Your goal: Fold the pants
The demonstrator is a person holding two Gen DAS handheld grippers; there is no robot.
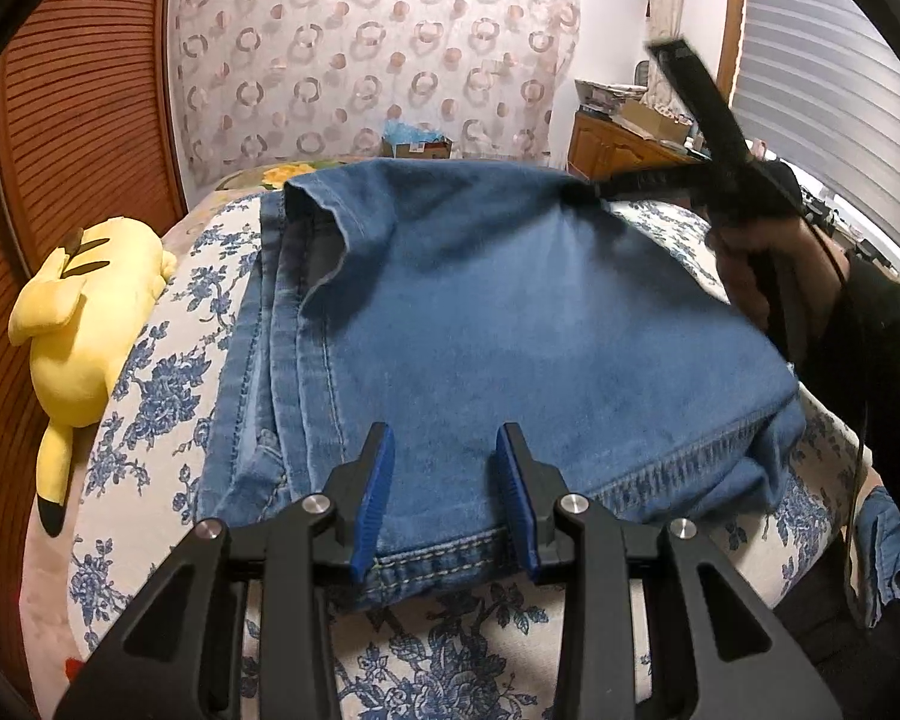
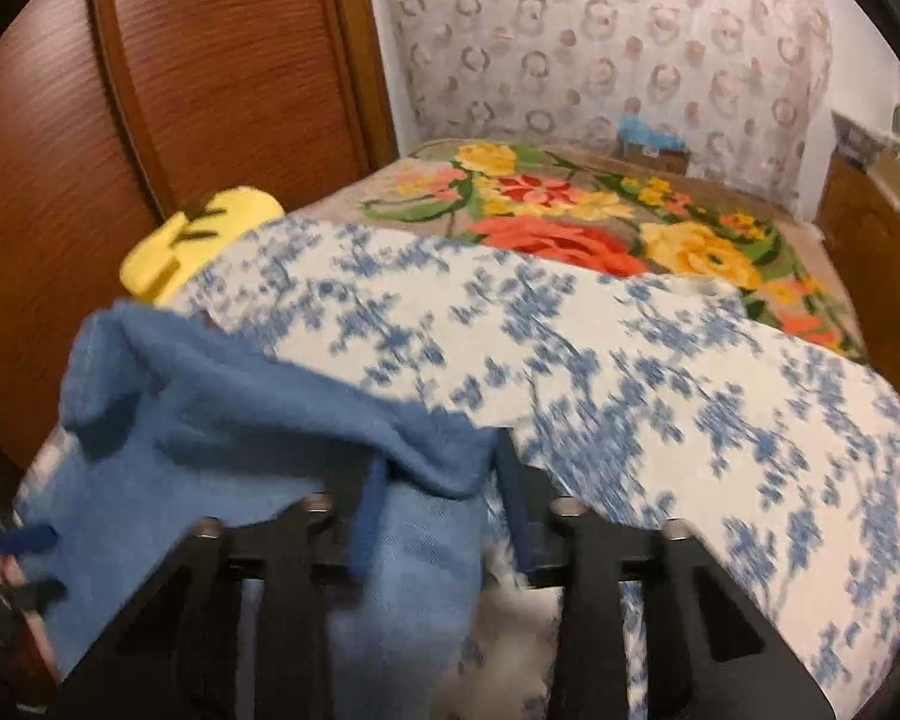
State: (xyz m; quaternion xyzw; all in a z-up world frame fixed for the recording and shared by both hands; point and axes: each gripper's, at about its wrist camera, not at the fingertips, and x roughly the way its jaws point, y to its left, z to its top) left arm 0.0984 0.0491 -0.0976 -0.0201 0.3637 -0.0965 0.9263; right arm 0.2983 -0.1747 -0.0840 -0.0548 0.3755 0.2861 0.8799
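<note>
A: Item one, left gripper [image 1: 444, 495]: jaws spread wide, blue pads [image 1: 375, 501] on either side of the near hem of the pants [image 1: 480, 324], pinching nothing.

B: Pants, location?

A: Blue denim, folded in layers, flat on the blue-flowered bedspread [image 1: 150, 402]; hem nearest, far edge lifted.

B: Item two?

A: Right gripper [image 1: 582, 192], at the pants' far right corner, tips clamped on the cloth; a hand [image 1: 762, 264] holds its handle. In its own blurred view a denim fold [image 2: 282, 420] drapes across the fingers [image 2: 372, 510]; the gap between them is hidden there.

B: Further entries?

A: Yellow plush toy [image 1: 84, 330] at the left bed edge; bright floral blanket [image 2: 570, 216] beyond the bedspread; wooden cabinet [image 1: 618, 144] at far right.
</note>
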